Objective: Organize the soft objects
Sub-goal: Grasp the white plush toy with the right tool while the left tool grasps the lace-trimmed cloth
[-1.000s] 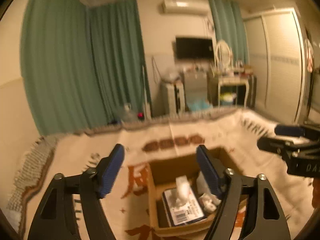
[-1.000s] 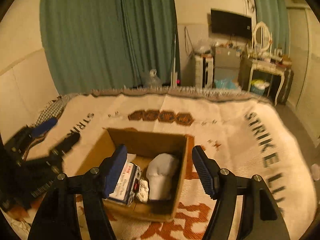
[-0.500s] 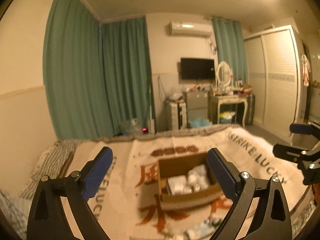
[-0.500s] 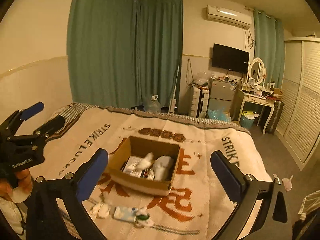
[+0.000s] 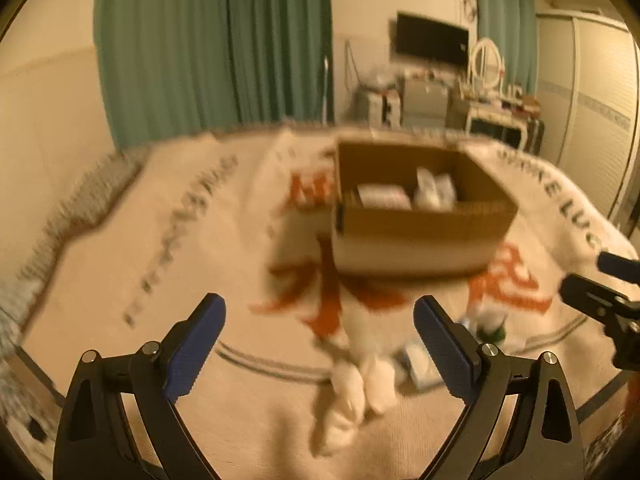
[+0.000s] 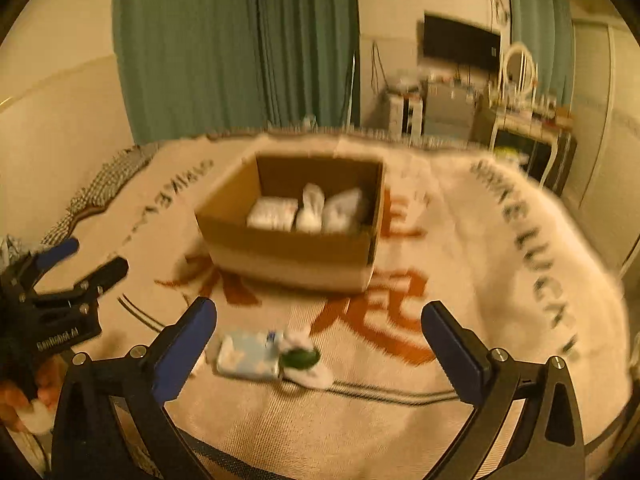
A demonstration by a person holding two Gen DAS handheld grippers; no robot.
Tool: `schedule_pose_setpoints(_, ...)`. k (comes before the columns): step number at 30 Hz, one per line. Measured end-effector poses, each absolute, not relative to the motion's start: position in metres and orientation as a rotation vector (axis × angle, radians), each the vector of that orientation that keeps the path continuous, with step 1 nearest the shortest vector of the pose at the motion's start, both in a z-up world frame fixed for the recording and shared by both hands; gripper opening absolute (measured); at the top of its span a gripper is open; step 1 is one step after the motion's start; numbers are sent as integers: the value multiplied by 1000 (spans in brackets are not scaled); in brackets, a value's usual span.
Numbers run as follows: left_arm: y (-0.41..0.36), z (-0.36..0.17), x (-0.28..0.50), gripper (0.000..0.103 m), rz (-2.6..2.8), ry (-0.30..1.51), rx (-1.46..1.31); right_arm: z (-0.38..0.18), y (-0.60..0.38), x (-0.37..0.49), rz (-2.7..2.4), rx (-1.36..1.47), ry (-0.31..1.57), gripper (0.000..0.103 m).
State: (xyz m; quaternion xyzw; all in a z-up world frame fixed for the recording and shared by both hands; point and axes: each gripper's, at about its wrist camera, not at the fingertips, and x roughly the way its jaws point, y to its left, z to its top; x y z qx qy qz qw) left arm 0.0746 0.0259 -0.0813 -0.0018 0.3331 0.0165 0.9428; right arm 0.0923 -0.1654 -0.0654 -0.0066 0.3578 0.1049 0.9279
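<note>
An open cardboard box point(image 5: 420, 232) sits on the printed bed blanket point(image 5: 160, 240) and holds white soft items point(image 6: 308, 212). It also shows in the right wrist view point(image 6: 288, 248). In front of the box lie white socks point(image 5: 356, 384), a pale blue packet point(image 6: 250, 354) and a dark green item on white cloth point(image 6: 300, 358). My left gripper point(image 5: 320, 344) is open and empty, just above the socks. My right gripper point(image 6: 320, 348) is open and empty, above the blue packet. Both views are blurred.
The blanket covers a bed with its near edge close below both grippers. Green curtains point(image 5: 216, 48), a wall TV point(image 6: 460, 44), a dressing table with a round mirror point(image 6: 520, 92) and wardrobe doors point(image 5: 592, 92) stand beyond the bed.
Both grippers have dropped from a high, pulled-back view down toward the loose items in front of the box. Both stay open and empty.
</note>
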Motion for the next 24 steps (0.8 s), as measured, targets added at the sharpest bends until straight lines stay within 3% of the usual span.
schedule_pose_setpoints(2,21,-100,74,96,23,724,-7,-87,-163,102,223,-13,779,101)
schedule_pose_setpoints(4,18,-111,75,95,34,744,3,-108,-157,111,223,-34,834,88)
schedule_pose_setpoints(8,16,-129,77,89,37,787,29,-138,-151,122,224,-46,905,79)
schedule_pose_setpoints(14,17,-154,80,88,20,866,52,-166,-146,135,215,-62,970,63)
schedule_pose_setpoints(19,11,-166,84,73,10,895,94,-173,-148,139,280,13,981,34)
schedule_pose_setpoints(24,7,-169,81,40,-84,923,55,-158,-153,125,274,23,935,33)
